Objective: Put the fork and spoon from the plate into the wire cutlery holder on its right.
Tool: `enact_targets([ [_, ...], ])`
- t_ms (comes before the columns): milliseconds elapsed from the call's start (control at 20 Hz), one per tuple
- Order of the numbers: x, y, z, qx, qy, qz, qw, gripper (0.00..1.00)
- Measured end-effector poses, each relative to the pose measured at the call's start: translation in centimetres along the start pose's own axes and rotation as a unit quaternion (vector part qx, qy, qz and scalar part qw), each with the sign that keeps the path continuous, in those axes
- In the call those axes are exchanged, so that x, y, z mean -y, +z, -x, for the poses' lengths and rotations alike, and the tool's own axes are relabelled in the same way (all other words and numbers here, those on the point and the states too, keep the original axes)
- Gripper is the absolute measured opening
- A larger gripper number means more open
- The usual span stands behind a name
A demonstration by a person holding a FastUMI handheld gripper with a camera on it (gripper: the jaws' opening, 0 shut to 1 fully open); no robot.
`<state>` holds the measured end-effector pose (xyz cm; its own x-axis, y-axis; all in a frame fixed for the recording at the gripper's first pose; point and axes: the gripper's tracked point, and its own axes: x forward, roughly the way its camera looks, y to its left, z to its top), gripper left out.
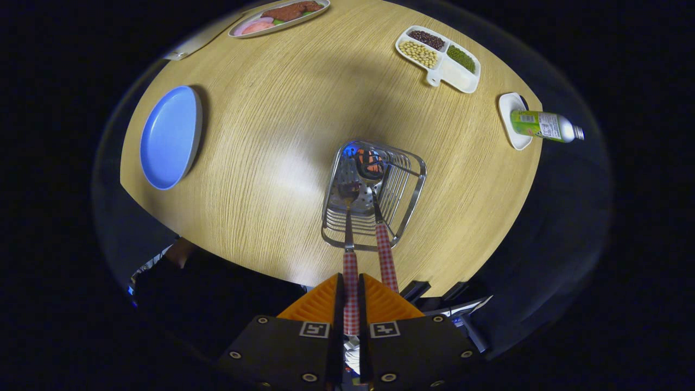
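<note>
The tool (351,296) is closed on a checked handle (351,293), both fingers (320,301) pressing its sides; the lower end of that handle is hidden between them. Its metal stem runs forward into the wire cutlery holder (373,195) just ahead, ending in what appears to be the spoon (348,191) bowl inside the basket. A second checked handle (386,263) leans beside it on the holder's near rim; its head (presumably the fork (377,209)) is hard to make out among the wires. An orange item at the holder's far end cannot be identified. The blue plate (170,137) lies well apart to the left on the desk (282,108). Beyond are a divided dish of beans (438,57), a food tray (278,16) cut off at the far edge, and a bottle (544,126) lying on a small white dish (512,120).
</note>
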<state>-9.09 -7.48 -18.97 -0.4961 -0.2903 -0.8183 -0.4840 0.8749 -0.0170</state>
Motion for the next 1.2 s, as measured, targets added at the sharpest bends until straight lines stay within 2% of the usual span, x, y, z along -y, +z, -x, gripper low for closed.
enact_targets([
  [350, 0.3, 0.6, 0.6, 0.028, 0.005, -0.009, 1.000, 0.14],
  [550, 0.9, 1.4, 1.9, 0.094, 0.006, -0.034, 0.995, 0.15],
  [750, 0.7, 2.6, 3.6, 0.184, 0.017, -0.054, 0.981, 0.27],
  [800, 0.6, 3.1, 4.4, 0.216, 0.021, -0.056, 0.975, 0.32],
  [900, 1.0, 5.4, 6.5, 0.312, 0.022, -0.063, 0.948, 0.42],
  [950, 1.5, 6.1, 7.4, 0.352, 0.017, -0.070, 0.933, 0.44],
  [1050, 1.8, 7.0, 9.5, 0.427, 0.016, -0.087, 0.900, 0.48],
  [1150, 1.5, 7.4, 11.6, 0.492, 0.021, -0.100, 0.865, 0.58],
  [1200, 1.5, 7.3, 12.6, 0.522, 0.017, -0.097, 0.847, 0.67],
])
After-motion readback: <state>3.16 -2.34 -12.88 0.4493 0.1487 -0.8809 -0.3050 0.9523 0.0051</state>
